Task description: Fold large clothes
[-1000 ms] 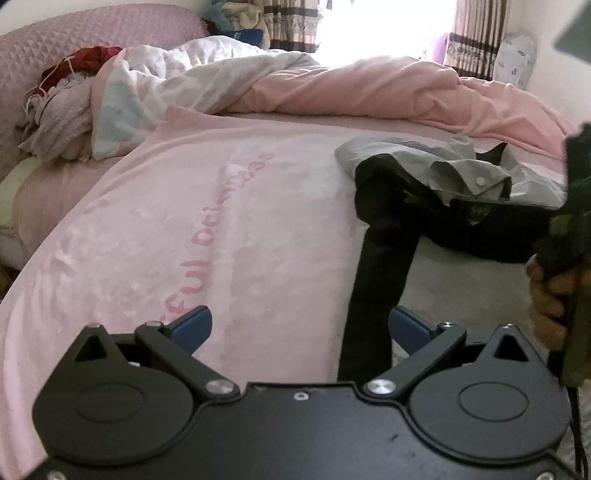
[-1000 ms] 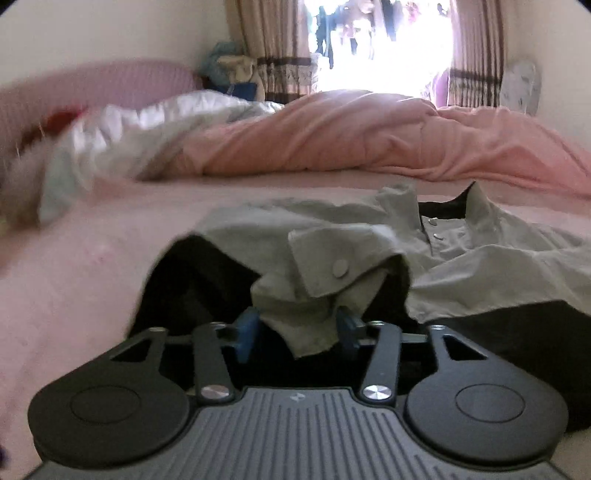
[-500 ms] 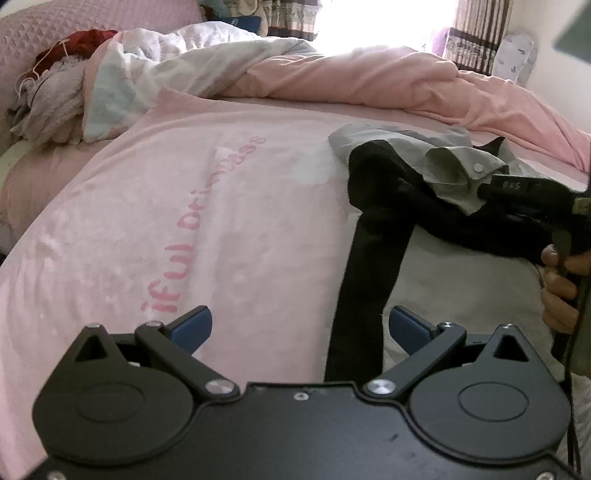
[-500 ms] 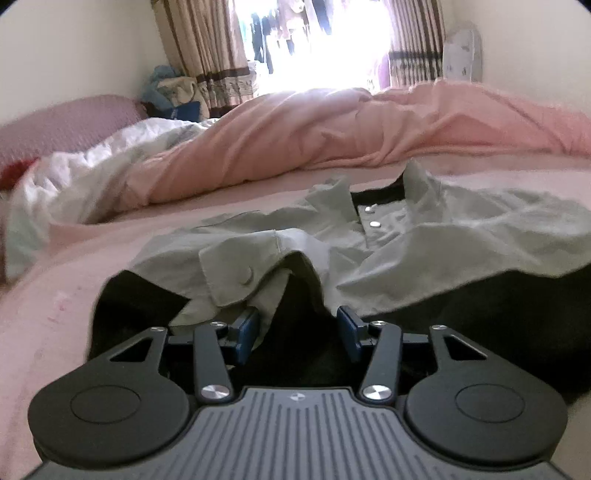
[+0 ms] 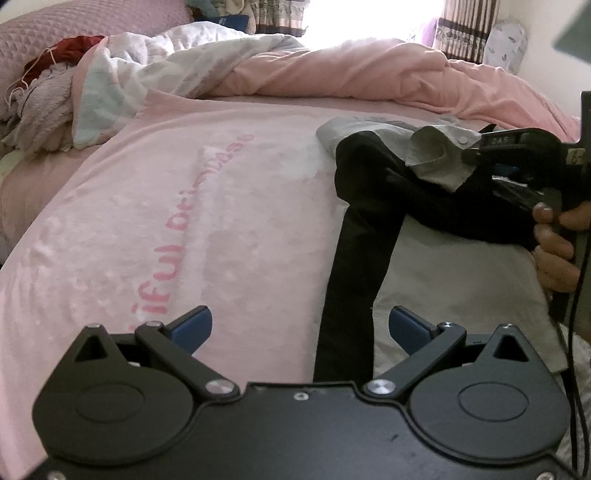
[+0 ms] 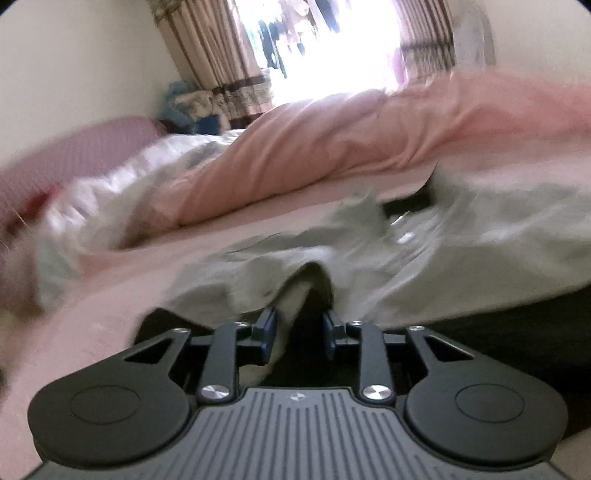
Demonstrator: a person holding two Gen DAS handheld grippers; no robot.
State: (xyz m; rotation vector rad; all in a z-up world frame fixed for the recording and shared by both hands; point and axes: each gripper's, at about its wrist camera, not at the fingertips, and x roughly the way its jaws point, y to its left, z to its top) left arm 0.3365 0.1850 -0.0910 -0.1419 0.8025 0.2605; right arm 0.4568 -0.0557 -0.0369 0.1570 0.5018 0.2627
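Observation:
A grey and black jacket (image 5: 436, 162) lies crumpled on the pink bed sheet (image 5: 184, 206); a long black sleeve (image 5: 354, 273) runs from it toward my left gripper. My left gripper (image 5: 301, 325) is open and empty, low over the sheet near the sleeve's end. My right gripper (image 6: 299, 328) has its jaws partly closed around a fold of the grey cuff (image 6: 291, 299); whether they pinch it is unclear. It also shows in the left wrist view (image 5: 476, 155) at the grey cuff (image 5: 439, 158). The right view is motion-blurred.
A rumpled pink duvet (image 5: 369, 74) and a white quilt (image 5: 147, 74) lie along the back of the bed. A purple headboard (image 5: 74, 26) and a heap of clothes (image 5: 40, 96) are at the left. Curtains and a bright window (image 6: 332, 37) stand behind.
My right gripper has pushed forward into the grey cuff, which now bunches between its fingers. My left gripper has shifted slightly and stays open.

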